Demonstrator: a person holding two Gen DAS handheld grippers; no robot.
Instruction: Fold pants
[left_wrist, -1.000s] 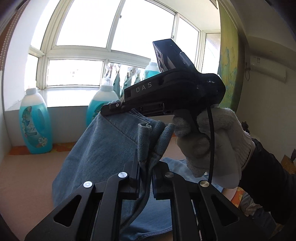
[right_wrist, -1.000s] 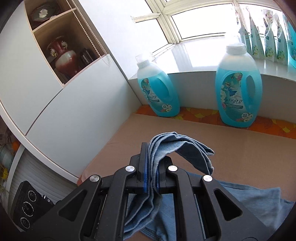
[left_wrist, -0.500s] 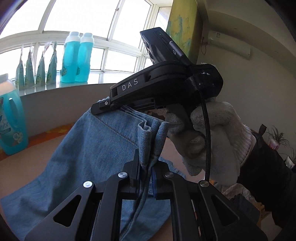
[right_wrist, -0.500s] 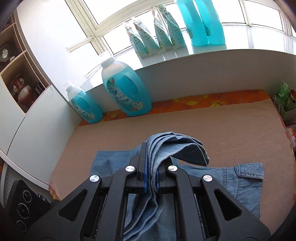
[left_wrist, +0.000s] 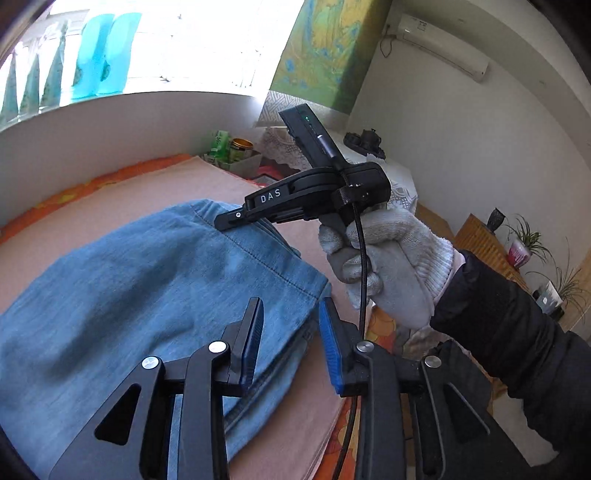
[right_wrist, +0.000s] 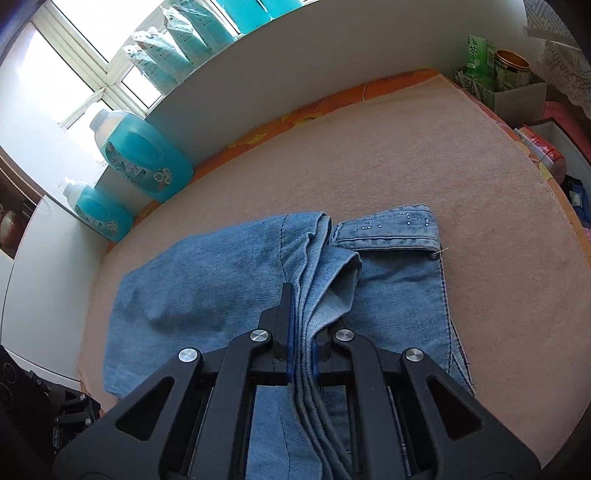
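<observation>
The blue denim pants (right_wrist: 207, 288) lie folded over on the pink mat (right_wrist: 424, 155), with the leg ends laid toward the waistband (right_wrist: 391, 230). My right gripper (right_wrist: 303, 354) is shut on the bunched leg hems low over the pants. In the left wrist view the pants (left_wrist: 147, 295) fill the lower left. My left gripper (left_wrist: 291, 347) is open just above the hem edge, holding nothing. The right gripper (left_wrist: 229, 221) shows there too, held by a gloved hand (left_wrist: 391, 266), its tip on the denim.
Two blue detergent bottles (right_wrist: 144, 162) stand along the wall at the mat's far left. Refill pouches (right_wrist: 177, 48) sit on the windowsill. A box with a green carton and a tin (right_wrist: 495, 77) stands at the mat's far right corner. The mat's right edge (right_wrist: 554, 199) drops off.
Both grippers have lowered the leg ends onto the pants toward the waistband. My left gripper has opened and let go of the hem. The right gripper still pinches it.
</observation>
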